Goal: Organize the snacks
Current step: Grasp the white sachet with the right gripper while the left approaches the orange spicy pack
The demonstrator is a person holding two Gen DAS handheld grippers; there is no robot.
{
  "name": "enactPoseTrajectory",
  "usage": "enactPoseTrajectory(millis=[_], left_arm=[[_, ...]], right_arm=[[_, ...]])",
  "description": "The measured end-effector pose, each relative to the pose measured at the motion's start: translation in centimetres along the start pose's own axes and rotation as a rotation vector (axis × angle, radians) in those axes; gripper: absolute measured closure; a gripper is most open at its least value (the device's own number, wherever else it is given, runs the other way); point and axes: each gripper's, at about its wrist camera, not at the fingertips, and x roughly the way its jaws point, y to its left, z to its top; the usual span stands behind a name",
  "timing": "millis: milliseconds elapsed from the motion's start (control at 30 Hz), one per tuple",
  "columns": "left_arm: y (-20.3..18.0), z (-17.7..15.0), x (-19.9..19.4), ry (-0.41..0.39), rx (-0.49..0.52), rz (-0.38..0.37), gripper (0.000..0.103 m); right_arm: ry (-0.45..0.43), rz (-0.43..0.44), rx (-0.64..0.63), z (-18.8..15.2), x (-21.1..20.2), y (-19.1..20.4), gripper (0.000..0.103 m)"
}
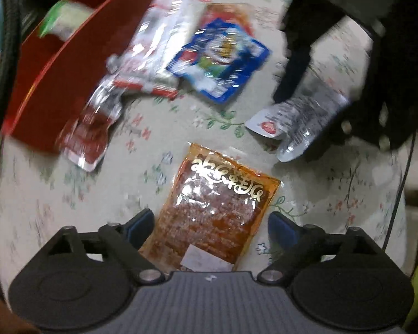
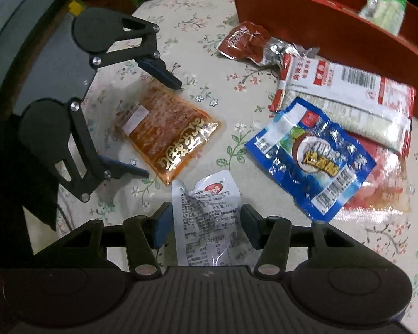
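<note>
An orange snack packet (image 1: pixel 217 208) with gold lettering lies flat on the flowered tablecloth. My left gripper (image 1: pixel 211 222) stands open over it, one blue-padded finger on either side and neither pressing; the right wrist view shows the same, with the left gripper (image 2: pixel 162 129) astride the orange packet (image 2: pixel 167 136). My right gripper (image 2: pixel 206 228) is shut on a crumpled white packet (image 2: pixel 206 222) with printed text, its pads against both edges. The left wrist view has this white packet (image 1: pixel 301 119) poking out from under the dark right gripper.
A red box (image 2: pixel 320 27) at the table's far side holds a green-and-white packet (image 2: pixel 384 8). Beside it lie a dark red sachet (image 2: pixel 245 41), a long red-and-white packet (image 2: pixel 348 97), a blue packet (image 2: pixel 312 156) and a pink-red one (image 2: pixel 381 186) beneath.
</note>
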Motion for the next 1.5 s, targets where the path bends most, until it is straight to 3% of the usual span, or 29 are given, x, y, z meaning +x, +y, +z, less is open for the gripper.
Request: enactPoseTrajectory(millis=[167,400,633,767,833,933,1033,1300,1333,1367,1433,1500], left_arm=[[-1.2,-1.3,-0.8,-0.009,-0.182,0.066,0.034],[-1.2,-1.7,-1.6,-0.045,-0.43,0.148,0.033],[-1.4,-1.7,-1.3,-0.044,-0.466,0.185,0.027],[-1.2,-2.1,-1.1,-0.039,-0.478,0.212,0.013],[-0.9,-2.0,-0.8,-0.039,-0.492,0.211,0.014],[-0.7,-1.9,-1.0,-0.059,-0.534,0.193,0.029],[-2.1,-1.5,-1.3,-0.069,-0.501,0.232,0.039],[-2.7,-1.3,-2.9,-0.12,-0.524,0.259,0.042],[-2.7,-1.2,-3.4,-0.136,-0.534,0.261,0.058],[-2.5,-1.2,-3.8,-0.148,-0.545,0.24,0.085],[-1.9,-0.9,-4.4,-0.155,-0.597,0.214,0.085],[-1.7,-0.6,-4.7,-0.162,-0.603,0.253,0.085]], right_arm=[[-0.005,-0.031,-0.014,-0.2,-0.3,0.3,0.044],[-0.042,-0.097,0.002,-0.5,-0.9,0.3,0.045],[-0.026,-0.12,-0.018,-1.0,0.0,0.7,0.037],[-0.019,-0.123,-0.049,-1.2,0.4,1.3,0.028],[-0.014,-0.132,-0.07,-1.2,0.6,1.8,0.026],[-0.012,-0.172,-0.099,-1.2,0.9,2.5,0.029],[-0.02,-0.21,-0.092,-1.3,0.7,2.6,0.041],[-0.071,-0.163,-0.008,-1.1,-0.7,2.0,0.045],[-0.091,-0.158,0.003,-1.0,-1.1,1.9,0.045],[-0.112,-0.157,0.016,-0.9,-1.6,1.8,0.046],[-0.15,-0.153,0.038,-0.7,-2.5,1.6,0.046],[-0.189,-0.158,0.062,-0.6,-3.5,1.3,0.046]])
